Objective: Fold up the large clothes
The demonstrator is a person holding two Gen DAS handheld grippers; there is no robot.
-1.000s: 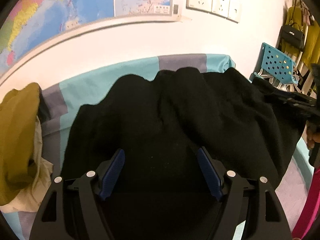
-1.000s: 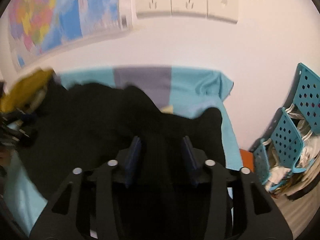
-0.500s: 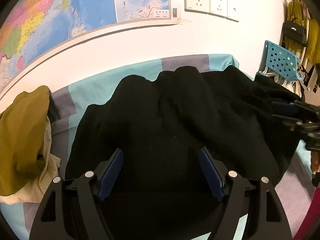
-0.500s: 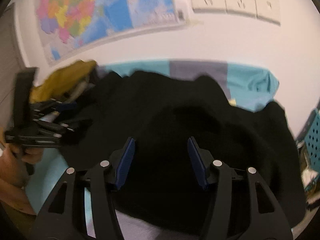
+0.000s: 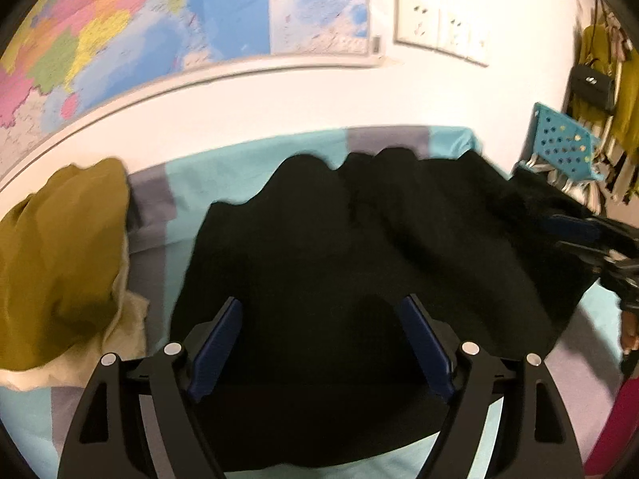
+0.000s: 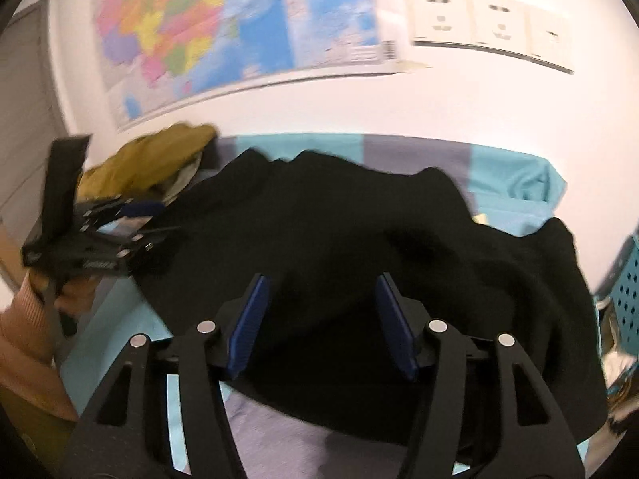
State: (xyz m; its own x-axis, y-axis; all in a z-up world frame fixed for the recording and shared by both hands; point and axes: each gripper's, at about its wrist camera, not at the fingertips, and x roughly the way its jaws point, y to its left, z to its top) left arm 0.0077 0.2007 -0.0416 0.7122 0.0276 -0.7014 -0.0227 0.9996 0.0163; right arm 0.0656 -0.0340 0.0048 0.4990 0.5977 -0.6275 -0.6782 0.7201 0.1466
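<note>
A large black garment (image 5: 359, 239) lies rumpled across the teal and grey bed sheet (image 5: 223, 175). My left gripper (image 5: 321, 301) hovers over its near part. Its blue pads stand far apart and its jaws are opening, with only loose cloth below the gap. In the right wrist view the same black garment (image 6: 339, 231) fills the middle. My right gripper (image 6: 322, 279) is over it with its jaws opening too, and its pads press on nothing. Each gripper shows in the other's view: the right gripper (image 5: 575, 237) at the far right edge, the left gripper (image 6: 155, 219) at the left, held by a hand.
A mustard garment (image 5: 60, 259) is heaped on cream cloth at the bed's left end. A teal perforated crate (image 5: 563, 147) stands past the right end, with hanging clothes (image 5: 615, 80) behind it. A map (image 5: 159, 28) and sockets (image 5: 439, 28) are on the wall.
The right wrist view has swung left, from the crate side to the left gripper and mustard heap. Both pairs of jaws stand wider. The left view has shifted slightly.
</note>
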